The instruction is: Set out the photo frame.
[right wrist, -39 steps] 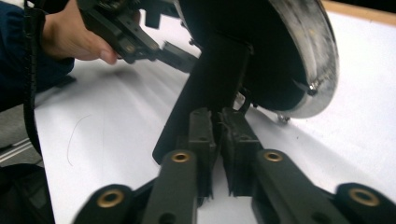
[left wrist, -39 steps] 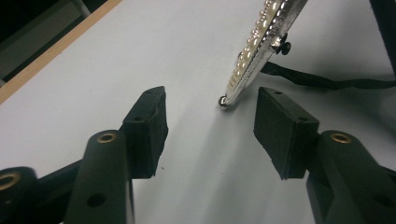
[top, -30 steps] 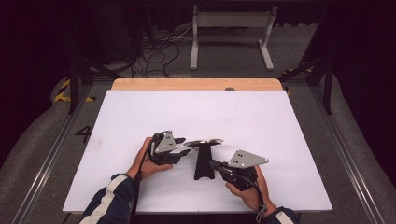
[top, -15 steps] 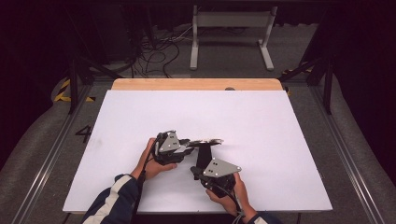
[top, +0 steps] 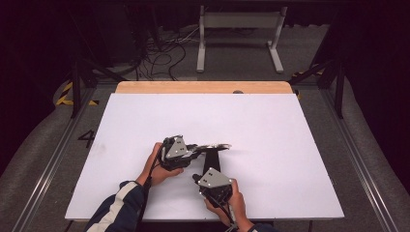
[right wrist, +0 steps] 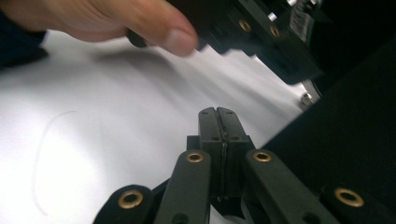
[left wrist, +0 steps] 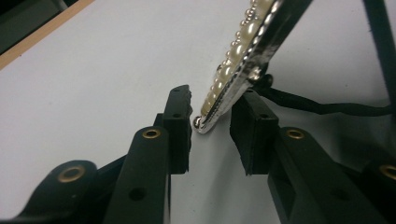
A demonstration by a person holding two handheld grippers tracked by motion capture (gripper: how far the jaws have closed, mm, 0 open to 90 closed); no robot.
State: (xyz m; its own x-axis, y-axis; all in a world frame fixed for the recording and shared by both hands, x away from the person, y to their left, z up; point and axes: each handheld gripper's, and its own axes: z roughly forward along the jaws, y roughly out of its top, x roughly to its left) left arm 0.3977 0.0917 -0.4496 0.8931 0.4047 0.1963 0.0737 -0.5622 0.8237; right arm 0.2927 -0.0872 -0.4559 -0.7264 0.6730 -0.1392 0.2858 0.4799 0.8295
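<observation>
A silver bar set with pearls point(left wrist: 243, 42) lies across the top of a black stand point(top: 211, 162) at the middle of the white table. My left gripper point(left wrist: 215, 98) points at the bar's left end. Its jaws have just been closing, and the bar's tip point(top: 215, 146) sits between the two pads point(left wrist: 180, 126) with a little gap still showing. In the high view the left gripper point(top: 194, 150) stands just left of the stand. My right gripper point(top: 196, 178) is shut and empty, low beside the stand's foot. In its own view the right gripper point(right wrist: 217, 112) faces the person's left hand point(right wrist: 154, 23).
The white table top point(top: 270, 125) has free room on all sides of the stand. A wooden strip point(top: 203, 87) runs along its far edge. In the right gripper view the dark stand point(right wrist: 345, 140) rises close on the right. A thin black cord point(left wrist: 322, 106) lies behind the bar.
My right gripper has moved left and down, from right of the stand to its foot. The left gripper has stayed in place while its jaws narrowed around the bar's end.
</observation>
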